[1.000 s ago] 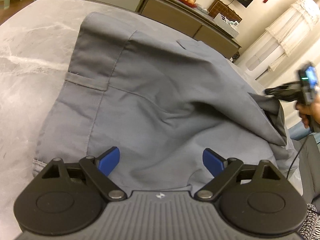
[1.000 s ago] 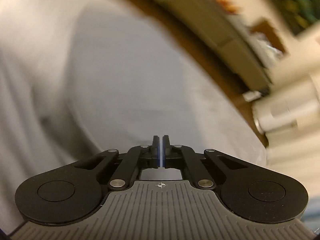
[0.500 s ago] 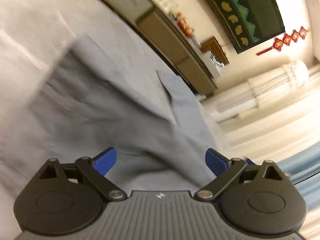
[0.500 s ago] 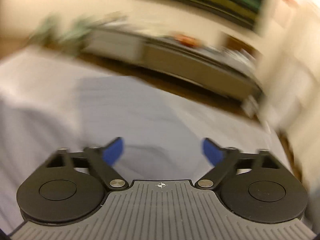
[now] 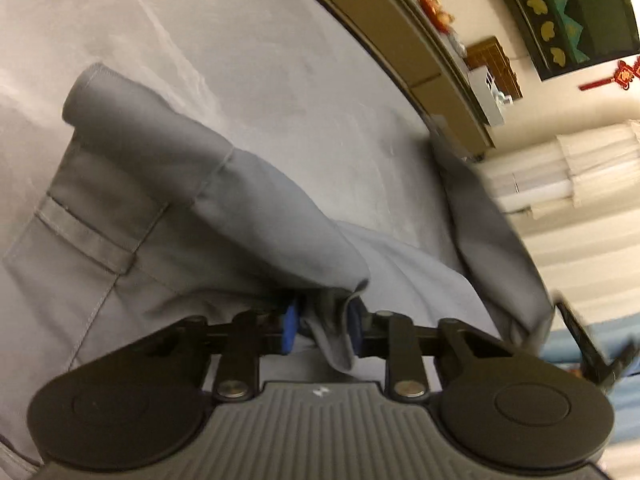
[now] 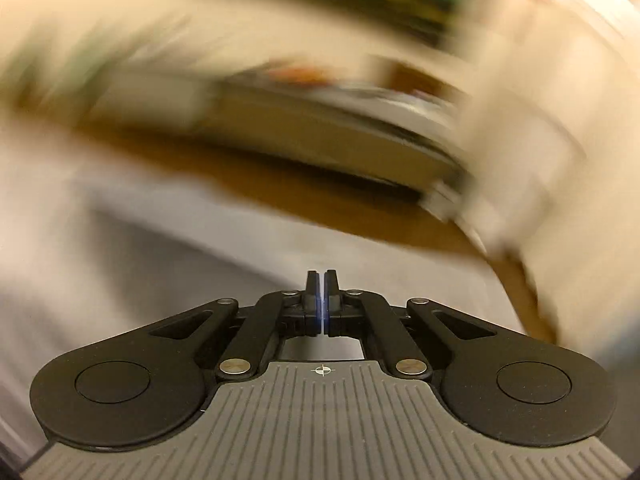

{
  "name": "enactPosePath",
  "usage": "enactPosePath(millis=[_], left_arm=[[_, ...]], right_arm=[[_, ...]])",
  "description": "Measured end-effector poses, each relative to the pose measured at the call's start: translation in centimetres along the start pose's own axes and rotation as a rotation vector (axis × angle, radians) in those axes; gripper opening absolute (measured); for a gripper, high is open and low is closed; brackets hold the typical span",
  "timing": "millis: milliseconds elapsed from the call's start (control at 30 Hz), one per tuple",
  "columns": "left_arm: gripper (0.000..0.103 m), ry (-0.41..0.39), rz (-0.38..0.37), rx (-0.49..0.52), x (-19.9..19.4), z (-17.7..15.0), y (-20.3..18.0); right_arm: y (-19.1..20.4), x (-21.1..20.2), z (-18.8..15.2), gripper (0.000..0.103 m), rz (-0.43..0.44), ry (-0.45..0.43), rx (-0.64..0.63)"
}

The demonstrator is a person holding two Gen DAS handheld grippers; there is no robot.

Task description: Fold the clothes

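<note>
My left gripper (image 5: 322,322) pinches a fold of the grey garment (image 5: 168,216) on the tabletop (image 5: 280,80), while my right view, blurred, shows only the right gripper (image 6: 321,304) closed and empty.

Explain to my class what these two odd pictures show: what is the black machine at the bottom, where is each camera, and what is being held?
There is no robot here. A person holds a pair of tongs in each hand, and a wide-angle camera on each looks forward along its two fingers. In the left-hand picture, the left tongs are shut on a fold of a grey garment, which lies partly rolled on a pale grey surface. A sideboard stands behind. The right-hand picture is blurred by motion. It shows the right tongs with their blue pads pressed together; I see nothing between them. The job is folding clothes.
</note>
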State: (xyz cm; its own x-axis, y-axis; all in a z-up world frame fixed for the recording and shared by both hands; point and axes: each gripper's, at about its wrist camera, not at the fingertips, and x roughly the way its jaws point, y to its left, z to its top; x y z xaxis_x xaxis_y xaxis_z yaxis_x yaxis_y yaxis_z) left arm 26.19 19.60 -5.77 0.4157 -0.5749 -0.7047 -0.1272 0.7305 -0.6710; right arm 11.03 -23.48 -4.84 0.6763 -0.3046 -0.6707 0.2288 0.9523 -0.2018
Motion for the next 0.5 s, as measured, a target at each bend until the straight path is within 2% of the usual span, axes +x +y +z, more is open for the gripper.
enactPosePath(millis=[67,100,133,167,200,267,300,333,400,467,500], left_arm=[[0.020,-0.028,0.023,0.012,-0.4,-0.6,-0.3],[0.020,-0.035,0.033,0.007,-0.4,-0.8,-0.3],[0.020,-0.040,0.039,0.002,-0.4,-1.0,-0.2],[0.020,-0.046,0.045,-0.003,-0.4,-1.1,-0.1],[0.020,-0.050,0.050,-0.009,-0.5,-1.3,0.0],[0.020,-0.059,0.054,-0.022,-1.0,-1.8,0.3],[0.020,-0.062,0.059,-0.024,-1.1,-2.0,0.4],[0.020,-0.065,0.064,-0.025,-1.2,-2.3,0.5],[0.020,-0.071,0.074,-0.024,-1.2,-2.7,0.6],[0.020,-0.073,0.091,-0.013,-1.1,-3.2,0.7],[0.020,-0.074,0.099,-0.007,-1.1,-3.5,0.7]], right_arm=[[-7.7,-0.2,-2.0,0.000,0.018,0.012,0.385],[-9.4,0.1,-3.6,0.000,0.013,0.054,0.447],[-10.1,0.7,-5.6,0.002,0.002,0.112,0.447],[-10.2,0.6,-6.1,0.004,0.011,0.119,0.426],[-9.9,0.2,-6.0,0.011,0.029,0.101,0.393],[-8.6,-1.9,-4.8,0.043,0.070,0.027,0.295],[-6.8,-3.1,-3.5,0.072,0.095,-0.023,0.220],[-4.9,-4.3,-2.0,0.088,0.120,-0.077,0.140],[-0.2,-5.7,2.0,0.102,0.168,-0.179,-0.058],[5.7,-6.4,4.7,0.102,0.199,-0.232,-0.305],[8.9,-5.9,5.3,0.102,0.200,-0.225,-0.447]])
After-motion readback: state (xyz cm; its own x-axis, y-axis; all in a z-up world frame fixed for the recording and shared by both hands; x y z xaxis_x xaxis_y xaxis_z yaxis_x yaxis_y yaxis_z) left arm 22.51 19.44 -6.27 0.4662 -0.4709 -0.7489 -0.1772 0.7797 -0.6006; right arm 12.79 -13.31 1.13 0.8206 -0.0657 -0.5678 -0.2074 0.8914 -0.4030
